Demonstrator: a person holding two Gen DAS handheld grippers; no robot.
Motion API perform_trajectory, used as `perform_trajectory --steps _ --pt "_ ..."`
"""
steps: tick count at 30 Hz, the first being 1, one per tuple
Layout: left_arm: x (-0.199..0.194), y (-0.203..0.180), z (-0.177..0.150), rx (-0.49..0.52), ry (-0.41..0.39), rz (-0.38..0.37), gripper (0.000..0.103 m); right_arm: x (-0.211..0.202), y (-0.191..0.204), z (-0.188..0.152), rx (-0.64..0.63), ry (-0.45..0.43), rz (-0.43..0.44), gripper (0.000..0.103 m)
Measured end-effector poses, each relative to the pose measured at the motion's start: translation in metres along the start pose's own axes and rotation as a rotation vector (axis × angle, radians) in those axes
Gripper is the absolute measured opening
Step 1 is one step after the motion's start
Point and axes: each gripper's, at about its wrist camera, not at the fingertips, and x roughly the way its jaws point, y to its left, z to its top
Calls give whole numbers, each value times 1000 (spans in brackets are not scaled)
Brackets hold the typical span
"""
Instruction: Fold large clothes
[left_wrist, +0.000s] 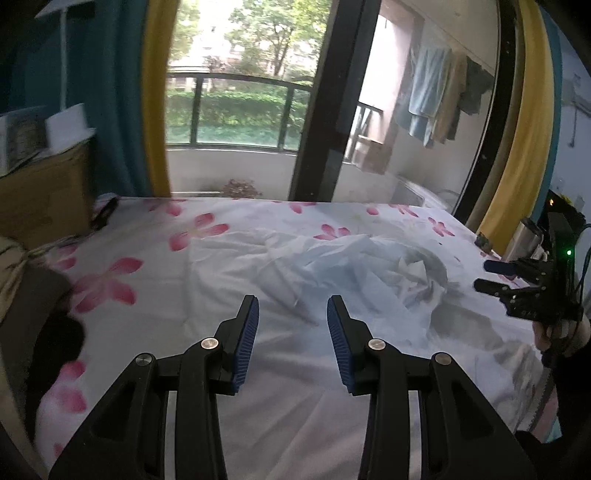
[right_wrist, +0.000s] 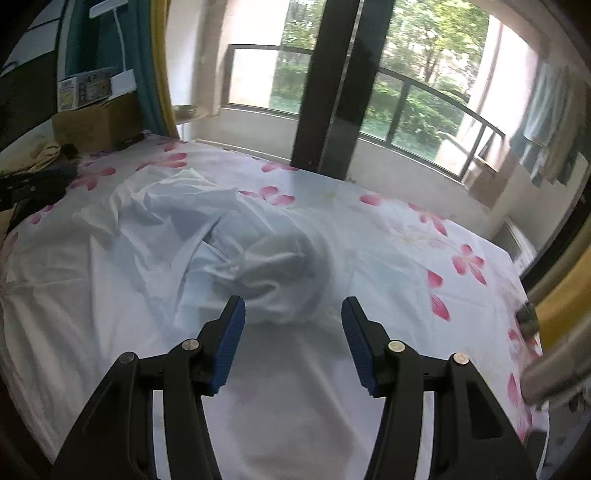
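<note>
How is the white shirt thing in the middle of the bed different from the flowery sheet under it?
The white garment is plain, pale and blue-tinged; the bed sheet has pink flowers printed on it. The garment is bunched up in a crumpled heap, while the sheet lies spread out mostly flat. The garment covers only the middle; the sheet runs across the whole bed. Both are light-coloured cloth, and neither is held by the tongs.

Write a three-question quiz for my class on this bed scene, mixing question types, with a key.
1. True or false: the left gripper holds the crumpled white garment.
2. The garment lies on a bedsheet printed with: A) blue stripes B) pink flowers C) green leaves.
3. Fill in: beyond the bed, a dark ______ runs along the balcony.

Key:
1. False; both it and the right gripper have their fingers apart with nothing between them.
2. B
3. railing
</note>
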Motion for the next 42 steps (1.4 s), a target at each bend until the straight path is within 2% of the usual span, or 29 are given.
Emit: perform_trajectory --steps 8,11,17,21,24,26,29,32,34,36,37,38,39,42 --pt "-45 35 -41 -41 14 135 41 -31 -27 -30 91 4 -71 54" --pt "-61 56 -61 -95 30 187 41 -38 -38 -44 135 15 -102 55" --pt "-76 79 -94 -193 60 191 41 -48 -61 -73 217 54 -159 55" --pt "-72 70 -107 -183 91 167 41 -52 -73 -90 256 84 -202 55" --pt "-68 58 -112 -157 112 151 51 -54 -82 -106 295 119 -233 55" --pt "-66 50 -116 -127 131 153 53 -57 -85 -118 320 139 -245 55" --pt "-60 43 -122 -63 178 228 53 -64 -91 -135 350 160 -269 55" --pt "-61 41 -127 -6 187 304 53 -72 -99 -149 389 170 -291 55" --pt "-63 44 -130 -4 188 350 53 -77 -104 -157 411 175 -305 55" --pt "-68 54 -132 -43 177 364 53 -79 -108 -162 426 178 -314 55" --pt "-71 57 -133 -54 170 360 43 -81 -111 -165 434 176 -315 55" --pt "-73 59 -133 -59 168 363 17 -83 -112 -167 438 175 -316 55" --pt "-76 62 -133 -61 169 378 10 -84 -114 -168 441 173 -316 55" --pt "-90 66 -133 -91 128 378 8 -84 -118 -173 448 176 -315 55"
